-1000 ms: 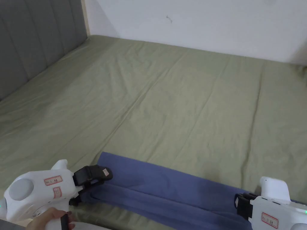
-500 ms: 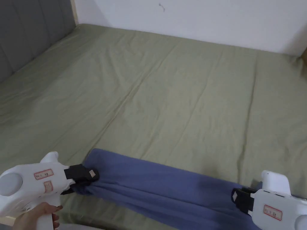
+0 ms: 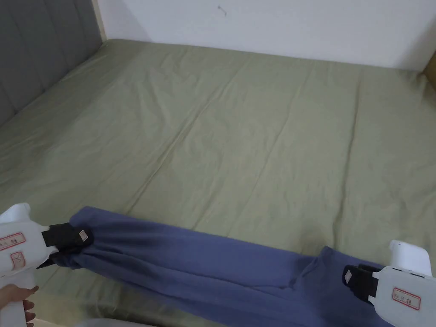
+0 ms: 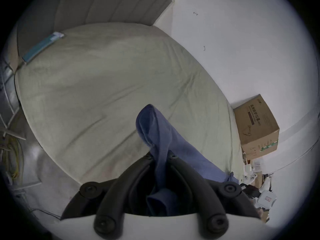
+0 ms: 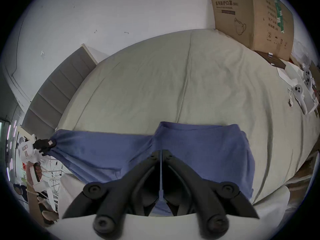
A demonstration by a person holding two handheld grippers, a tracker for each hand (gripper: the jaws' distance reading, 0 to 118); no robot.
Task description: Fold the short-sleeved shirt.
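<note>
your head view looks down across the bed toward the far wall, from above and behind both sets of jaws. the left gripper view sits close behind its own jaws, facing along the bed toward a cardboard box. the right gripper view sits likewise, facing the headboard. all three share the bed and wall.

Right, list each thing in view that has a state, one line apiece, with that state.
blue shirt: bunched into a long band, stretched between the two grippers along the near edge of the bed
left gripper: shut on the shirt's end
right gripper: shut on a thin fold of the shirt
bed sheet: spread flat, lightly creased
cardboard box: closed, standing at the bed's far corner
</note>
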